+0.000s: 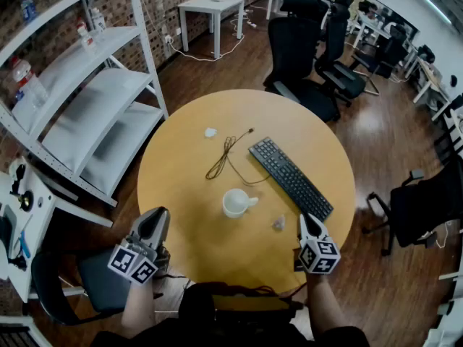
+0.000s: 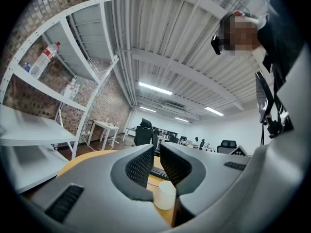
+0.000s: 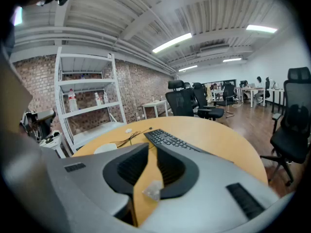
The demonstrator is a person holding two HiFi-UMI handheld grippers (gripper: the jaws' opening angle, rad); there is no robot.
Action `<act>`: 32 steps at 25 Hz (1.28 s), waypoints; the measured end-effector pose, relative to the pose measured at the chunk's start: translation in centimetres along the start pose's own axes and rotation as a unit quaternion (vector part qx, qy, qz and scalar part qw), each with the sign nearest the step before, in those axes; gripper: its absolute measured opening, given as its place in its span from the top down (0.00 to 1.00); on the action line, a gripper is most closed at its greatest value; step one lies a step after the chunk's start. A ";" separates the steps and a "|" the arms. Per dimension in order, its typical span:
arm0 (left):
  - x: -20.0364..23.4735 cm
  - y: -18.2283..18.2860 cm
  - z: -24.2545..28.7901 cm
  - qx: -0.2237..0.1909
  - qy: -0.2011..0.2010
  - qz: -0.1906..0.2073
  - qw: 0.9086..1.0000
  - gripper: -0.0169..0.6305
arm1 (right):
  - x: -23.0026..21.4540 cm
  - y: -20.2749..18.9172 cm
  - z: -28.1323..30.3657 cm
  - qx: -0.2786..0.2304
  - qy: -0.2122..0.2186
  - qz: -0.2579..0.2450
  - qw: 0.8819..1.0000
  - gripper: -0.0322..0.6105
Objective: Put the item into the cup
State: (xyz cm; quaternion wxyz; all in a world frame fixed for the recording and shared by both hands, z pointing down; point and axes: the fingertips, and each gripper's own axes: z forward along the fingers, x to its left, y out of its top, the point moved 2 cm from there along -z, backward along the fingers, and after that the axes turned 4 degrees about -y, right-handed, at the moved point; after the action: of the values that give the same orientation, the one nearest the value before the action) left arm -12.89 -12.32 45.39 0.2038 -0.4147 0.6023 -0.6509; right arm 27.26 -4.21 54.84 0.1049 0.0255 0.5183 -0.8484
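Grey jaws of the right hand-held gripper are drawn almost together, with only a thin slit between the tips, and they grip nothing. The item, a small pale crumpled piece, lies on the wooden bench under the rear part of these jaws, and no pad presses on it. In the head view the item is just beside the tip of this gripper, on its left, and a little apart from the white cup, which stands upright near the middle of the bench. The right hand-held gripper is held low over the near right edge of the bench and points forward, toward the near end of the black keyboard.

The left hand-held gripper is also nearly closed and empty. It is held at the near left edge of the bench, well apart from the cup, and points toward the cup with its nose tilted up.
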 end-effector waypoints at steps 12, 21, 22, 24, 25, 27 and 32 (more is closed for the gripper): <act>2.7 -2.0 -3.5 0.023 0.058 -0.019 0.998 0.92 | -0.7 -9.1 10.0 0.190 -0.083 0.016 0.978 0.60; 2.7 -2.5 -3.9 0.028 0.075 -0.030 0.996 0.92 | -1.4 -11.2 11.2 0.227 -0.115 0.020 0.967 0.60; 2.5 -2.5 -3.7 0.028 0.072 -0.031 0.997 0.92 | -1.3 -11.3 11.2 0.230 -0.116 0.007 0.966 0.60; 2.3 -2.7 -3.1 0.029 0.065 -0.032 0.997 0.92 | -1.1 -11.5 11.0 0.236 -0.123 -0.021 0.964 0.67; 2.1 -2.7 -2.8 0.030 0.062 -0.032 0.997 0.92 | -1.1 -11.6 10.8 0.237 -0.127 -0.026 0.963 0.74; 1.9 -2.6 -2.3 0.030 0.054 -0.031 0.998 0.92 | -1.0 -11.9 10.4 0.235 -0.127 -0.024 0.963 0.79; 1.7 -2.1 -1.5 0.030 0.034 -0.024 0.999 0.92 | -0.2 -9.8 9.9 0.190 -0.098 -0.003 0.977 0.80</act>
State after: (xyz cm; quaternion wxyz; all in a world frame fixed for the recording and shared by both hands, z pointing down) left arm -14.52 -12.32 48.00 0.1797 -0.4002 0.5793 -0.6870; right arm 26.10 -8.58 68.00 0.1456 -0.0400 0.3350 -0.9301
